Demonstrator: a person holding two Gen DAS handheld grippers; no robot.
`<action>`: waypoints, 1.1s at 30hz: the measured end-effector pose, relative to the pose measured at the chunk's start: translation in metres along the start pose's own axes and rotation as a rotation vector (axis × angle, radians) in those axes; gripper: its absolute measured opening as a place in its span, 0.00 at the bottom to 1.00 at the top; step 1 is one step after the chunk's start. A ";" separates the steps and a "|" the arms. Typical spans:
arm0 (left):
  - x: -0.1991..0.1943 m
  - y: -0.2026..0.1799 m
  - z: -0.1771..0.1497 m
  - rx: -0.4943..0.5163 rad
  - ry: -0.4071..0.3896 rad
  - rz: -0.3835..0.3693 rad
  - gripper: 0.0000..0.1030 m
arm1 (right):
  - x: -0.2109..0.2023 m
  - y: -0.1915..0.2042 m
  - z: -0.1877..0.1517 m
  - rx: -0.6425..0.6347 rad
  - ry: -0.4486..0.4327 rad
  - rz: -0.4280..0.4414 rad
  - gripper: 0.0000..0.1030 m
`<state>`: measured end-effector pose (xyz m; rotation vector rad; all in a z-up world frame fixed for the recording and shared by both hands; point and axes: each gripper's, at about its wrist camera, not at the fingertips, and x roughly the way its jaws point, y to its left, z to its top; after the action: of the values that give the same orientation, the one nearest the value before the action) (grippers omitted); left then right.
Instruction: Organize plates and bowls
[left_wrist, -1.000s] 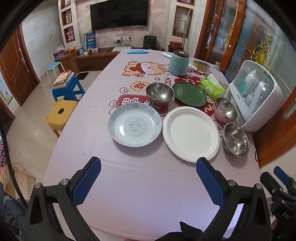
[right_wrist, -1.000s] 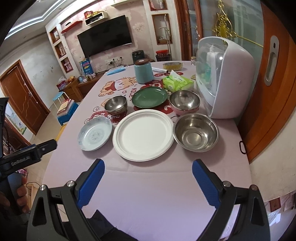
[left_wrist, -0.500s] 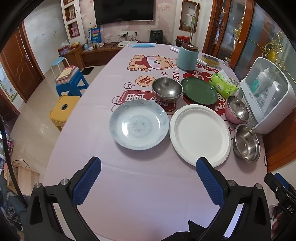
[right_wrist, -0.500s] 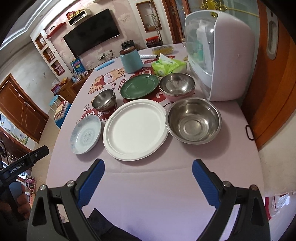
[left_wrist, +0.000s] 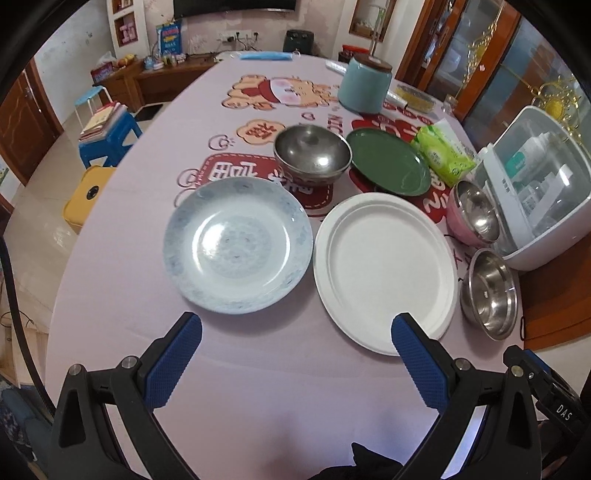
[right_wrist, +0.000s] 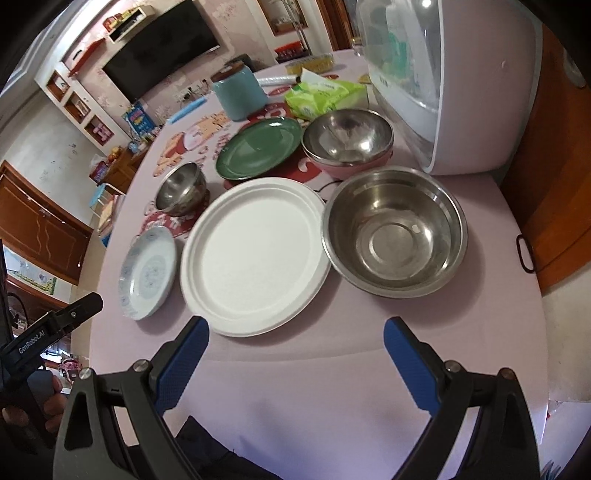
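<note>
A pale blue patterned plate (left_wrist: 238, 243) and a large white plate (left_wrist: 384, 269) lie side by side on the pink tablecloth. Behind them stand a small steel bowl (left_wrist: 312, 151), a green plate (left_wrist: 389, 166), a pink bowl with a steel lining (left_wrist: 474, 216) and a wide steel bowl (left_wrist: 489, 291). My left gripper (left_wrist: 295, 354) is open, just short of the two front plates. My right gripper (right_wrist: 295, 354) is open too, hovering before the white plate (right_wrist: 255, 254) and the wide steel bowl (right_wrist: 393, 229). Neither holds anything.
A white dome-lidded appliance (left_wrist: 539, 184) stands at the table's right edge. A teal canister (left_wrist: 364, 86) and a green tissue pack (left_wrist: 443, 155) sit further back. Stools (left_wrist: 107, 133) stand on the floor to the left. A wooden door (right_wrist: 554, 166) is close on the right.
Both grippers have moved forward and lower toward the dishes, which now look larger. The left drew near the blue and white plates, the right near the white plate and wide steel bowl. Jaws stayed open.
</note>
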<state>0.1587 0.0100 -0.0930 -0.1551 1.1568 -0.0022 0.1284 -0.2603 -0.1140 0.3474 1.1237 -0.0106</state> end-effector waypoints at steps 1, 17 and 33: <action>0.007 -0.002 0.003 0.001 0.013 -0.003 0.99 | 0.005 -0.001 0.003 0.003 0.008 -0.002 0.93; 0.106 -0.022 0.017 -0.050 0.189 -0.132 0.93 | 0.071 -0.006 0.016 0.015 0.083 0.056 0.72; 0.139 -0.039 0.014 -0.027 0.235 -0.126 0.65 | 0.096 -0.010 0.010 0.071 0.060 0.058 0.50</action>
<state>0.2311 -0.0383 -0.2093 -0.2566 1.3799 -0.1189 0.1778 -0.2570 -0.1976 0.4458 1.1740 0.0108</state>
